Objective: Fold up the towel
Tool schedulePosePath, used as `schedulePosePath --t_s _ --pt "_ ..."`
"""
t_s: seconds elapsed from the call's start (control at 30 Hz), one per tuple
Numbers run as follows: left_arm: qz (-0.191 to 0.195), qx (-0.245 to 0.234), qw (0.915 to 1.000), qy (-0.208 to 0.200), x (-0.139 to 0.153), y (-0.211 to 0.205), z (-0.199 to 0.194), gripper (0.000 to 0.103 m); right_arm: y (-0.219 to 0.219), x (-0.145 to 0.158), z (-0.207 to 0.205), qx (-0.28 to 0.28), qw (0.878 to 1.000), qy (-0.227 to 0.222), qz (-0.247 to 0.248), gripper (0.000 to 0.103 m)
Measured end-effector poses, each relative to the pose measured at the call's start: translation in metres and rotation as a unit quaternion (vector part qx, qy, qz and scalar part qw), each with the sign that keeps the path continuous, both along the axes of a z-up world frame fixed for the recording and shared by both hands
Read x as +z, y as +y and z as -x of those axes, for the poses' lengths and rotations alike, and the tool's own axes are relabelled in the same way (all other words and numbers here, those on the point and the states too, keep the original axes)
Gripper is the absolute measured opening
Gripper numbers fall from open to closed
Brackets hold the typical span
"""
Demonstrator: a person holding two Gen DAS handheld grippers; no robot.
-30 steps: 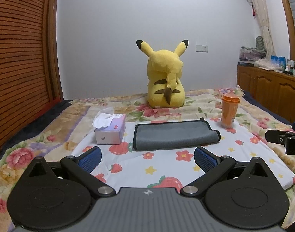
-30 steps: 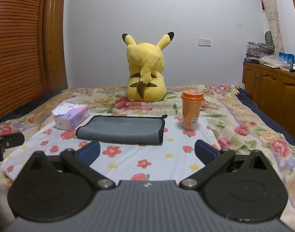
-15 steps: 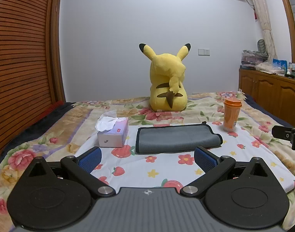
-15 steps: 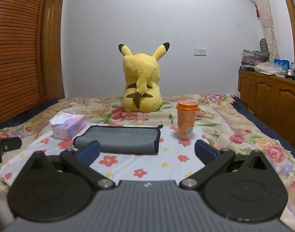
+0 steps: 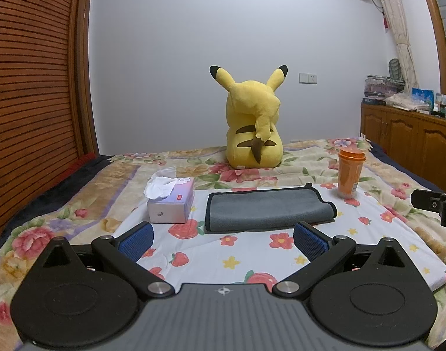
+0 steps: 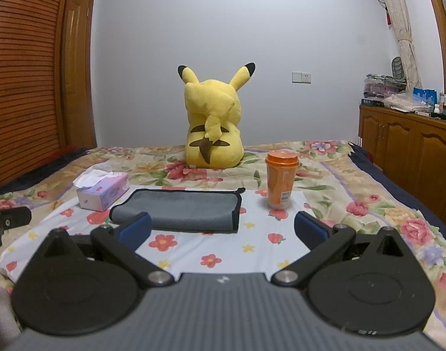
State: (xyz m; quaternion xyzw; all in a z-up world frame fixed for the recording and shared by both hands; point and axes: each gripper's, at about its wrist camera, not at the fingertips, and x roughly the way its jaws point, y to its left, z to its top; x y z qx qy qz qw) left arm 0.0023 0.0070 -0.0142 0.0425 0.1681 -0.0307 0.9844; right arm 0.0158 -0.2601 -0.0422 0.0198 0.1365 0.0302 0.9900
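A grey towel with black trim [image 5: 267, 209] lies folded on the white strawberry-print cloth [image 5: 252, 248] on the bed. It also shows in the right wrist view [image 6: 182, 209]. My left gripper [image 5: 223, 242] is open and empty, held back from the towel's near edge. My right gripper [image 6: 223, 232] is open and empty, also short of the towel. The right gripper's tip shows at the right edge of the left wrist view [image 5: 433, 204]. The left gripper's tip shows at the left edge of the right wrist view [image 6: 6, 222].
A tissue box [image 5: 171, 201] stands left of the towel and an orange cup [image 5: 350, 172] to its right. A yellow Pikachu plush [image 5: 253, 125] sits behind. Wooden cabinets [image 5: 413, 143] stand at the right, a slatted wardrobe [image 5: 32, 87] at the left.
Both grippers have tilted up a little, so the towel and bed sit lower in each view. The towel has not moved. Both grippers stay open.
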Motion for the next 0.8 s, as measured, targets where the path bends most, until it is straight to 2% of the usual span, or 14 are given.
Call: schedulePosePath --t_s 0.8 --pt "-0.002 0.001 1.0000 -0.001 -0.0002 0.0013 -0.0002 0.103 0.0006 0.0003 -0.0004 0.000 1.000 0.001 0.000 0.103"
